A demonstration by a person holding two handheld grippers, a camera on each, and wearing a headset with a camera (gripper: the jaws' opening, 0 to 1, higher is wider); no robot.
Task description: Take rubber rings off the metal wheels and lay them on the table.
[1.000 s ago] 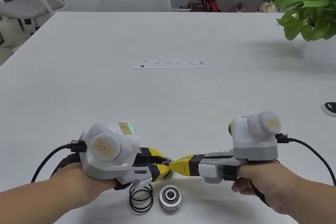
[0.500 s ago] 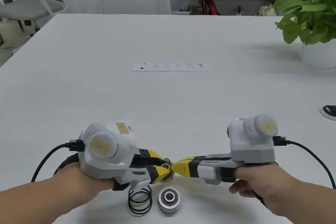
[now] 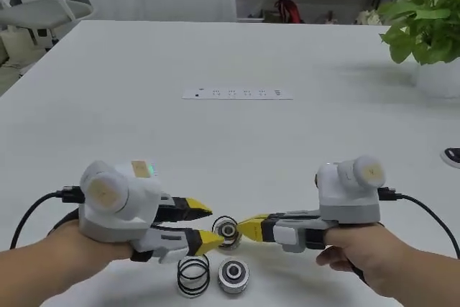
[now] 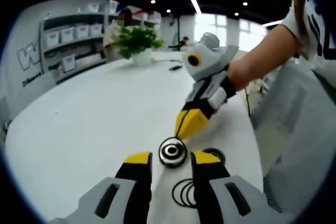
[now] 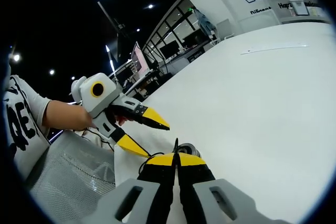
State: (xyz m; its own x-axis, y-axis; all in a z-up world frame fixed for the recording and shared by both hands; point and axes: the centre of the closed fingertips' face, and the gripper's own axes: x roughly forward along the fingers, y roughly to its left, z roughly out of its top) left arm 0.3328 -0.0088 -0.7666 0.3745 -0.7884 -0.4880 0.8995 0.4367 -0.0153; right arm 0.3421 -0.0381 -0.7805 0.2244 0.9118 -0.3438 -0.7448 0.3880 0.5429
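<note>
The left tool [image 3: 212, 224] has opened wide, so the shut right tool [image 3: 243, 227] alone holds the wheel [image 3: 227, 229], whose ring [image 4: 162, 153] looks still on.

L tongs [image 3: 214, 224], R tongs [image 3: 243, 227]: white-grey, yellow tips, blk cables [image 3: 70, 194]; white printed tee [image 5: 18, 114].

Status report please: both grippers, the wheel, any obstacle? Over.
Left gripper open, tips near the held wheel. Right gripper shut on it, above the table. Loose rubber rings and second wheel lie below; nothing blocks.
</note>
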